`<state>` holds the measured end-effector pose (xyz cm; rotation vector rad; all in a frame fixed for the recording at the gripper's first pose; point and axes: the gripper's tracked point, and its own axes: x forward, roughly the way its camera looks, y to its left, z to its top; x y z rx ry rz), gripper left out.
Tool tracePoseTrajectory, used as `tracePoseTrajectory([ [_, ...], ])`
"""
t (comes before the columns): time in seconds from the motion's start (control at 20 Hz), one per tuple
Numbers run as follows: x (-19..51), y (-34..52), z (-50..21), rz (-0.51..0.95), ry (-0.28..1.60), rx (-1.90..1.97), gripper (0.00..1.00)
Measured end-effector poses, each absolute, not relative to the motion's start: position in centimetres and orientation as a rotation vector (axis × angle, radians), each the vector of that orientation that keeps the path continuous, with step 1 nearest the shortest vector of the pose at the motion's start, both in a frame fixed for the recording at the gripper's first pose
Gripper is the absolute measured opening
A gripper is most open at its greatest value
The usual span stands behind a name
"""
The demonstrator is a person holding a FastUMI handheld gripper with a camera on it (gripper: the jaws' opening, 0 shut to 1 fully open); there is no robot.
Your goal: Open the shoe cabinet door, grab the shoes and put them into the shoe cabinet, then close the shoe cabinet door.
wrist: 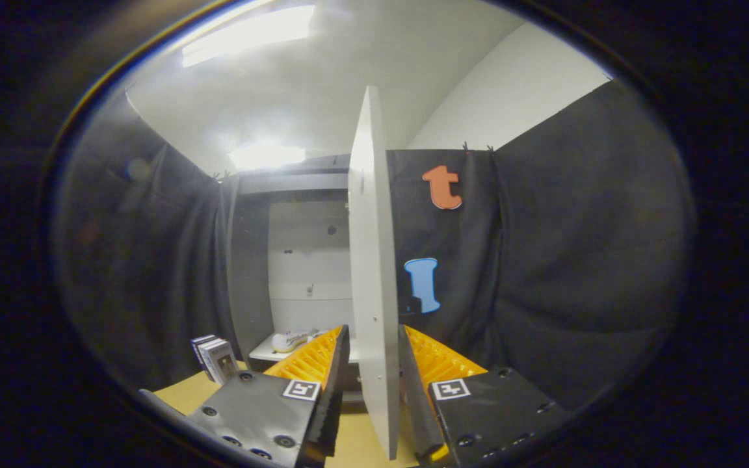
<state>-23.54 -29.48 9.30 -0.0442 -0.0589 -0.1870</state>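
We find the gripper (374,390) straddling the free edge of the open cabinet door (369,260), fingers close either side (contact unconfirmed). Panel appears stiff, smooth, light. Shoes (291,340) sit inside the cabinet.

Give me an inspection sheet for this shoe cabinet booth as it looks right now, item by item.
Surface: tan floor board under the cabinet, bare where seen.
Job's things: shoe cabinet open; its white door stands edge-on, swung out; a white shoe lies on the bottom shelf inside.
Clutter: small boxes standing on the floor left of the cabinet.
Grippers: hand-held gripper has one finger on each side of the door's edge; whether both press on it is unclear.
Cables: nothing seen.
Surroundings: black cloth wall around the booth, white ceiling with bright lights above.
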Motion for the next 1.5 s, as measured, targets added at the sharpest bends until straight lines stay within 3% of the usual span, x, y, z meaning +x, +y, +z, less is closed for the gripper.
tracePoseTrajectory([
  [0.25,-22.8,-34.0,9.0,-0.258,-0.054,-0.024,0.48],
  [0.6,-19.2,-35.9,5.7,-0.227,0.06,-0.01,0.48],
  [1.1,-17.8,-34.2,4.5,-0.141,0.073,0.056,0.48],
  [1.5,-17.4,-26.9,3.6,0.023,0.073,0.078,0.48],
])
